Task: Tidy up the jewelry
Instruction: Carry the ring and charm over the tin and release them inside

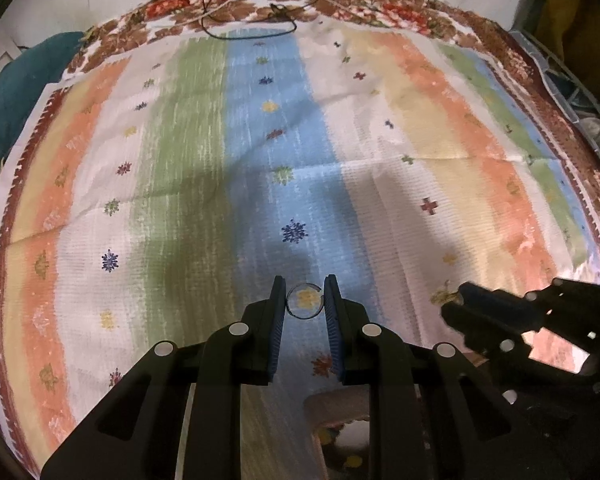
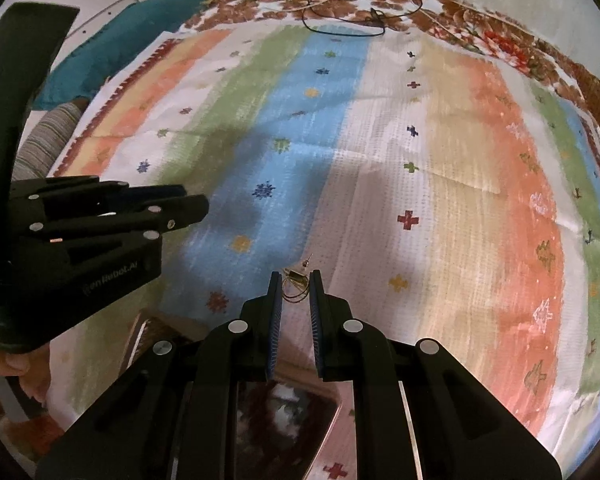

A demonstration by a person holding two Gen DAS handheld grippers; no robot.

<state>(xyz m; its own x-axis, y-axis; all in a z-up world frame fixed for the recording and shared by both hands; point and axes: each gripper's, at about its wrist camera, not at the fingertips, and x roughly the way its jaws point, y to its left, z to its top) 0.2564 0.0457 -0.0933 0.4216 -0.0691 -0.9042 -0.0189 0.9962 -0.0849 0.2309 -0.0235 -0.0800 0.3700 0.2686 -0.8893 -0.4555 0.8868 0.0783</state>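
Observation:
In the left wrist view my left gripper (image 1: 305,281) is shut on a thin dark hoop (image 1: 303,316), which spans the gap between the blue pads above the striped cloth (image 1: 204,184). In the right wrist view my right gripper (image 2: 296,275) is shut on a small gold earring (image 2: 294,281) with fine wires and a pin sticking up. Each gripper shows in the other's view: the right gripper (image 1: 456,304) with the gold earring (image 1: 444,297) at its tip, and the left gripper (image 2: 204,205) at the left. Both hang above the cloth.
Below the grippers lies a shallow box with a shiny rim (image 2: 138,336), partly hidden; its rim (image 1: 320,404) also shows under my left gripper. Thin cables (image 1: 260,12) lie at the cloth's far edge. A teal fabric (image 2: 120,48) lies past the far-left corner. A hand (image 2: 16,364) shows at lower left.

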